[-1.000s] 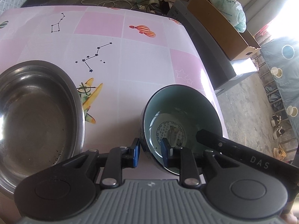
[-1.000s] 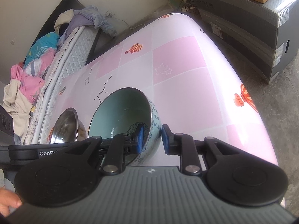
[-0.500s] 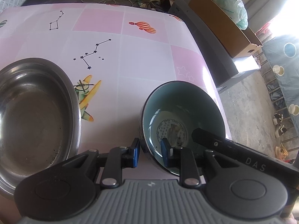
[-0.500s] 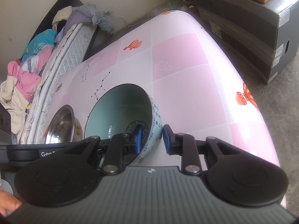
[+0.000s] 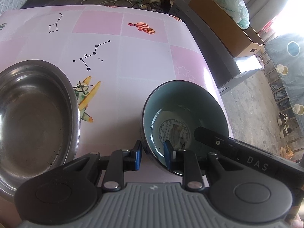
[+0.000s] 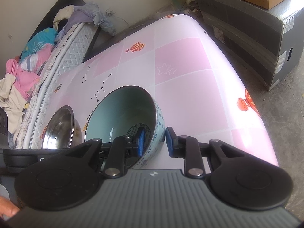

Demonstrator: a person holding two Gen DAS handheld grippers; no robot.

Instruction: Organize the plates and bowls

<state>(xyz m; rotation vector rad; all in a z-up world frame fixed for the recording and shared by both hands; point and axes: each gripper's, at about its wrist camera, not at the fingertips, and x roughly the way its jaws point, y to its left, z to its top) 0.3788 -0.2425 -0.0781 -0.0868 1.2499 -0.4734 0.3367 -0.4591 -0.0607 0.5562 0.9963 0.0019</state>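
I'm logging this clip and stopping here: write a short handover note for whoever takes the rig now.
Left tongs: straddling the near rim of the ceramic bowl, apparently gripping.
Right tongs: astride the same bowl's opposite rim, outer pad looks just clear; grip uncertain.
Steel bowl sits empty beside it on the pink table.
Done: nothing stacked.
Left: probably nest the bowls; no plates in view.

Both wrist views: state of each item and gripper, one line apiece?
Ceramic bowl: upright, empty, rim gripped on two sides.
Steel bowl: upright, empty, on the table, untouched.
Left gripper: shut on the ceramic bowl's rim.
Right gripper: straddling the opposite wall, shut on it.
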